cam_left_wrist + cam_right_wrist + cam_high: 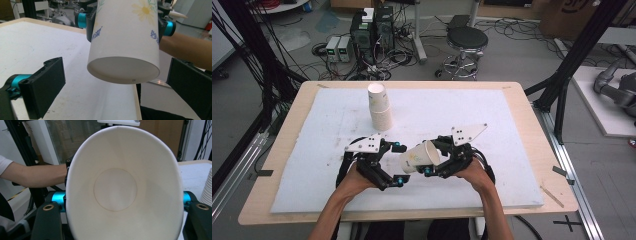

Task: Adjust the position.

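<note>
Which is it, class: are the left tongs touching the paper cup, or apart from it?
Apart. The left gripper view shows the left tongs open, with clear gaps between both jaws and the paper cup.

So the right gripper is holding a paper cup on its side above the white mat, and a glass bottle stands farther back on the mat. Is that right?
Not quite. The high view shows a stack of paper cups, not a glass bottle, standing farther back on the white mat. The rest holds: the right gripper grips the paper cup on its side.
</note>
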### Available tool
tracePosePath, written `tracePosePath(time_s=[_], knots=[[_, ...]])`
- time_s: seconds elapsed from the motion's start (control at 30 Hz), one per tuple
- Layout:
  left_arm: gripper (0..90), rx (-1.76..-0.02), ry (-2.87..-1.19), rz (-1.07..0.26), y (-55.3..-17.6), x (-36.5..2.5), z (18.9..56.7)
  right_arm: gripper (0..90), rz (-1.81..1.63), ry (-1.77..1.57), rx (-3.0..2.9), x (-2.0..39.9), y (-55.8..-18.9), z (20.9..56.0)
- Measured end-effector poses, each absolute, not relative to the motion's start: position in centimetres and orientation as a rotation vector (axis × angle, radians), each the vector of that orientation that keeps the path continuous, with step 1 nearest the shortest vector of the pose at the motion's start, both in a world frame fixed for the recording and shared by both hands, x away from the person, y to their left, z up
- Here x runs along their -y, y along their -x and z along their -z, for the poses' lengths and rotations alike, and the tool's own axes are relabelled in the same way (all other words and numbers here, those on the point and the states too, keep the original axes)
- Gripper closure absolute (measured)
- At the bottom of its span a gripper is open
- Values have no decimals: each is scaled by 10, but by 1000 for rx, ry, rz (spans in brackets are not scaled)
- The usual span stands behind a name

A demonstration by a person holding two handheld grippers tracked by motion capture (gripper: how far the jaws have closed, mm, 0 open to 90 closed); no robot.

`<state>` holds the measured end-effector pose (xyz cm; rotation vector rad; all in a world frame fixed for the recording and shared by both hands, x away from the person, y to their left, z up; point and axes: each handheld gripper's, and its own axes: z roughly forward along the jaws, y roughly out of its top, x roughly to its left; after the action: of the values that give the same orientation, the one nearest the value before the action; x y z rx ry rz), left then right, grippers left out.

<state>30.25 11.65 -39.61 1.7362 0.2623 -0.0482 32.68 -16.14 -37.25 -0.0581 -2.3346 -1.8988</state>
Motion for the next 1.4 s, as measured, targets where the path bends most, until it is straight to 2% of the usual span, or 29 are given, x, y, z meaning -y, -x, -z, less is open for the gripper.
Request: tracePosePath(time_s=[0.27, 0.4, 0.77, 1.0, 1.4], knots=[[17, -360, -1796, -85, -301, -132, 398, 334, 1890, 101, 2371, 169, -328, 367], [18, -443, -1845, -171, -300, -147, 404, 337, 1859, 150, 2417, 173, -332, 362], [18, -726, -1844, -370, -297, -191, 430, 345, 1600, 418, 2689, 171, -348, 347], [17, -863, -1813, -441, -296, -211, 446, 349, 1325, 592, 2894, 160, -362, 341], [18, -921, -1704, -465, -290, -234, 464, 351, 1109, 721, 2987, 145, -378, 335]])
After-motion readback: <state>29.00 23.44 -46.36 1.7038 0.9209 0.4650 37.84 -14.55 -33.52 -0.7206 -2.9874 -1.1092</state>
